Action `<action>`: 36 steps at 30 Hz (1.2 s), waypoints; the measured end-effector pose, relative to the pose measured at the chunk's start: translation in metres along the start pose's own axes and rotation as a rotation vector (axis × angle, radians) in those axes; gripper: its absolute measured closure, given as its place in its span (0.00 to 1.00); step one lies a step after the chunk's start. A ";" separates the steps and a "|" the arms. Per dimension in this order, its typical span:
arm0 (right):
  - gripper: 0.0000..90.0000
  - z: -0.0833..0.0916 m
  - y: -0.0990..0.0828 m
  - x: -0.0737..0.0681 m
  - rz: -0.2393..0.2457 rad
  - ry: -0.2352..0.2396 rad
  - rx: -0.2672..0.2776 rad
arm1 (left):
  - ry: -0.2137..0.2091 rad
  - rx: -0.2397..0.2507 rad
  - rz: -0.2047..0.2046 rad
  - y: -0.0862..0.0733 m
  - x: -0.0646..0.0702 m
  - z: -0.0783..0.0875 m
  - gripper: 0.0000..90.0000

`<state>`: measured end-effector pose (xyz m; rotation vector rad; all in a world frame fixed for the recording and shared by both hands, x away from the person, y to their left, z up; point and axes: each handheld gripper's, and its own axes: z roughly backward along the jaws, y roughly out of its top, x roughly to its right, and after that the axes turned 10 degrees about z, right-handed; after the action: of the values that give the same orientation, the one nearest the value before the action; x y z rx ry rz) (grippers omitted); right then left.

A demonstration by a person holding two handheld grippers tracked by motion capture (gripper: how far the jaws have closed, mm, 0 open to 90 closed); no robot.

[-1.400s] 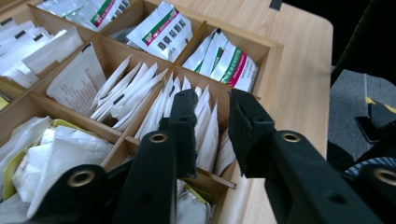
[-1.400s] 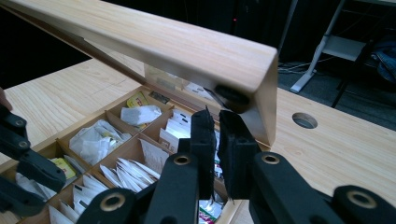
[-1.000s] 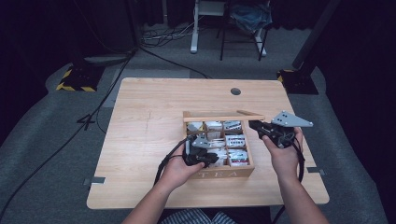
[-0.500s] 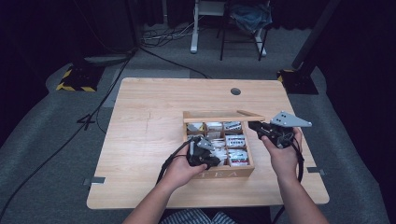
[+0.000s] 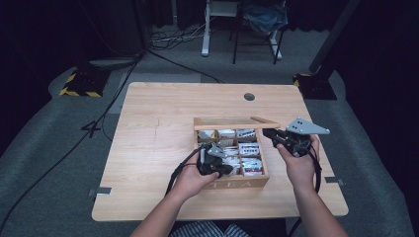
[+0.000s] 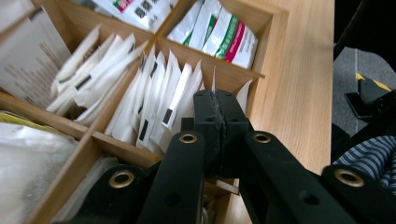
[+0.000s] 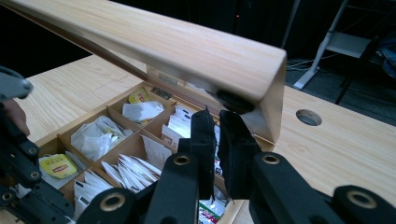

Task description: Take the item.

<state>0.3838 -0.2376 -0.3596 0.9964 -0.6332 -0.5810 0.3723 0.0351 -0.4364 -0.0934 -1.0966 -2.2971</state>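
Left gripper (image 6: pixel 215 100): jaws have just been closing; now pinching one white tea sachet (image 6: pixel 213 80) at its top edge, inside the near compartment of the tea box (image 5: pixel 232 183).
Right gripper (image 7: pixel 218 122): jaws standing clenched, their tips sitting just under the raised wooden lid (image 7: pixel 187 44).
Tea box: resting on the wooden table (image 5: pixel 158 123), lid standing open.

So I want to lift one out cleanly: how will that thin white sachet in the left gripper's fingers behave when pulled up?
The white sachet looks paper-thin, so probably very light and floppy. The left gripper pinches only its top edge, so it may slip or tear if jerked. Its neighbours in the wooden tea box stand tightly packed, so one might drag up with it.
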 end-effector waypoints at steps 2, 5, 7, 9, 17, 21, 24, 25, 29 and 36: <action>0.94 0.000 0.000 0.000 0.001 -0.001 -0.001 | -0.002 0.029 0.001 0.001 0.001 0.005 0.99; 0.94 0.000 0.000 0.000 0.002 -0.001 -0.002 | 0.001 0.053 -0.009 0.003 0.002 0.010 0.99; 0.94 0.000 0.000 0.000 0.002 -0.001 -0.001 | 0.004 0.069 -0.016 0.004 0.003 0.013 0.99; 0.94 0.000 0.000 0.000 0.002 -0.001 -0.001 | 0.003 0.085 -0.021 0.006 0.003 0.017 0.99; 0.94 0.000 0.000 0.000 0.002 0.000 -0.002 | -0.003 0.144 -0.020 0.009 0.003 0.029 0.99; 0.94 0.000 0.000 0.000 0.002 -0.001 -0.002 | -0.005 0.168 -0.017 0.009 0.002 0.035 0.99; 0.94 0.000 0.000 0.000 0.002 -0.001 -0.001 | -0.007 0.184 -0.019 0.009 0.003 0.040 0.99; 0.94 0.000 0.000 0.000 0.002 -0.002 -0.002 | -0.008 0.190 -0.024 0.009 0.003 0.043 0.99; 0.94 0.000 0.000 0.000 0.002 -0.002 -0.002 | -0.015 0.219 -0.022 0.009 0.005 0.054 0.99; 0.94 0.000 0.000 0.000 0.001 -0.002 -0.002 | -0.017 0.244 -0.030 0.007 0.006 0.072 0.99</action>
<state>0.3839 -0.2372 -0.3598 0.9936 -0.6347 -0.5818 0.3577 0.0811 -0.3827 -0.0007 -1.3863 -2.1727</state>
